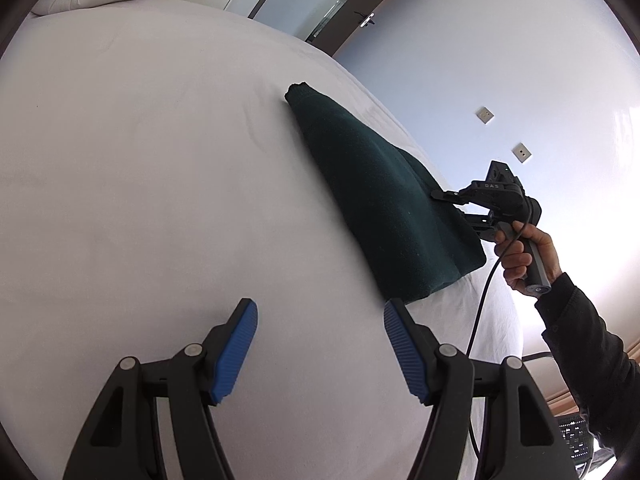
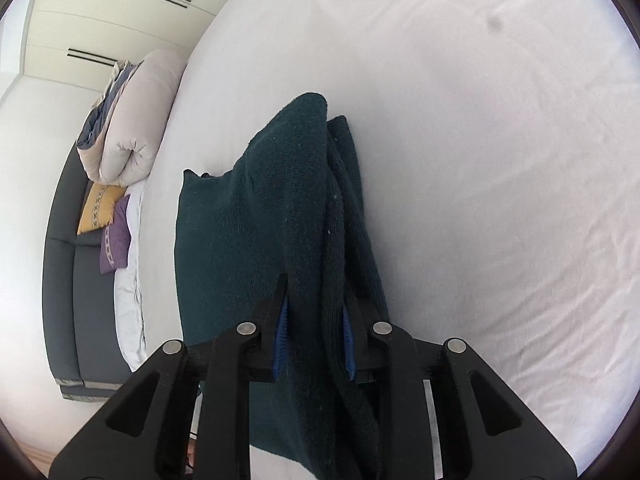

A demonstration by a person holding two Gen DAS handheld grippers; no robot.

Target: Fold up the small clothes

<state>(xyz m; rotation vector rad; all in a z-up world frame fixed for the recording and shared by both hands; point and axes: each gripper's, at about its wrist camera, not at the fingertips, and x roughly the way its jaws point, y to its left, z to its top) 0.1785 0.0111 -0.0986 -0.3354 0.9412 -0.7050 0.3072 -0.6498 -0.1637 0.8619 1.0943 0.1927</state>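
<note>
Two claws are in view above a bed point(image 1: 120, 160) covered with a white sheet. One dark green cloth point(image 1: 372, 200) lies on the sheet near the bed's edge, partly folded, with one narrow end resting flat on the sheet and the opposite end lifted.

Left claw point(image 1: 320, 344): jaws stand wide apart, blue pads point(image 1: 234, 350) facing each other, nothing between them. It hovers over bare sheet, just short of the cloth's near corner, not touching it.

Right claw point(image 2: 314, 334): jaws stand narrowly apart with a bunched, several-layer fold of the cloth point(image 2: 280, 208) between the blue pads point(image 2: 282, 334). Both pads bear on the fabric, and the gripped end is raised off the sheet. In the left wrist view the same claw point(image 1: 460, 208) meets the cloth's far raised edge, held by a hand point(image 1: 524, 252) in a dark sleeve point(image 1: 588, 352), with a cable point(image 1: 480, 312) hanging below it.

From the gripped end, the cloth slopes down to the sheet, with a flatter panel spread to one side of the fold.

Beside the bed: a rolled duvet point(image 2: 132, 120), a yellow cushion point(image 2: 98, 208), a purple cushion point(image 2: 116, 240) and a dark headboard point(image 2: 66, 264).
</note>
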